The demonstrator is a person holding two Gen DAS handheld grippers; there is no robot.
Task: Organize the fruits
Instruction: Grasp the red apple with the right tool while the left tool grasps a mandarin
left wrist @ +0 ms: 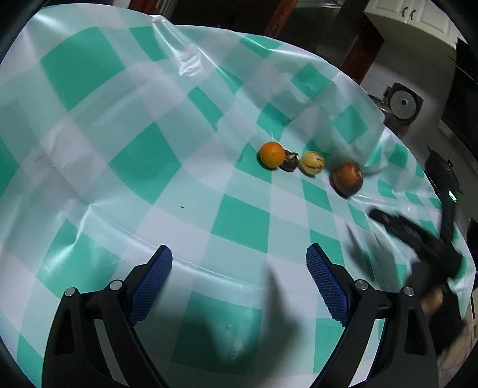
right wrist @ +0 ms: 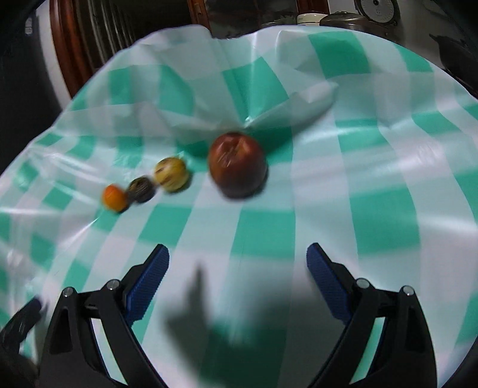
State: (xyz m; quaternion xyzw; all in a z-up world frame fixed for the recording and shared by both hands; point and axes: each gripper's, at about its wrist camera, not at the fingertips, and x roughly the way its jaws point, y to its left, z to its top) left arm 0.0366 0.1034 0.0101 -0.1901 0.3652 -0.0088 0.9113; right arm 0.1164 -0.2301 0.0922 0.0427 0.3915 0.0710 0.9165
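A green-checked tabletop [left wrist: 149, 167] is seen, with a red apple [right wrist: 237, 164], yellow fruit [right wrist: 171, 174], orange [left wrist: 271, 154] and dark fruit [right wrist: 141, 189] lined up. The left gripper [left wrist: 239, 265] and right gripper [right wrist: 237, 262] fingers are spread wide, nothing held or touched.

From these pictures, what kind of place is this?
Probably a home kitchen or dining area: a checked tablecloth covers the table, a rice cooker stands beyond it, and white cupboards are behind.
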